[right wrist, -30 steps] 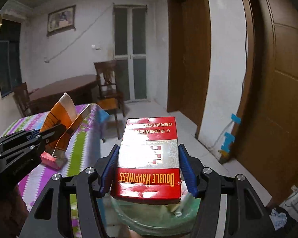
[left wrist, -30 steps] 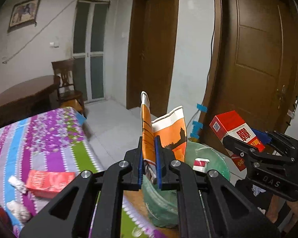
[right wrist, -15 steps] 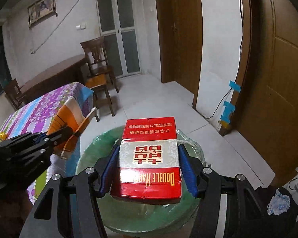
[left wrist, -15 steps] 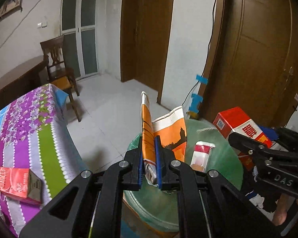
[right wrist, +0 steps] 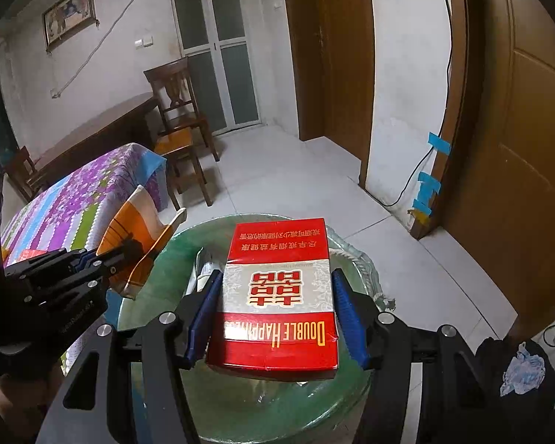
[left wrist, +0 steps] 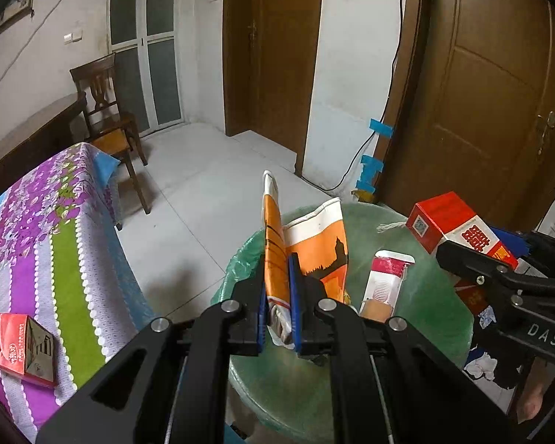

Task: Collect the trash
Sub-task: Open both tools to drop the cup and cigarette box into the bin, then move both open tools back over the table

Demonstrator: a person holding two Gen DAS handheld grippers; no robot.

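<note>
Pink wrapper [left wrist: 384,285] visible from left wrist only

Over the last second both hand-held grippers have come down and forward over the green plastic-lined bin [left wrist: 418,307], whose mouth now fills the lower part of each wrist view instead of sitting low and small. The left gripper [left wrist: 277,288] has carried its flattened orange-and-white paper packet [left wrist: 314,244] off the striped floral tablecloth [left wrist: 48,244]; the right gripper [right wrist: 277,310] has brought the red cigarette carton [right wrist: 277,296] above the bin's opening.
</note>
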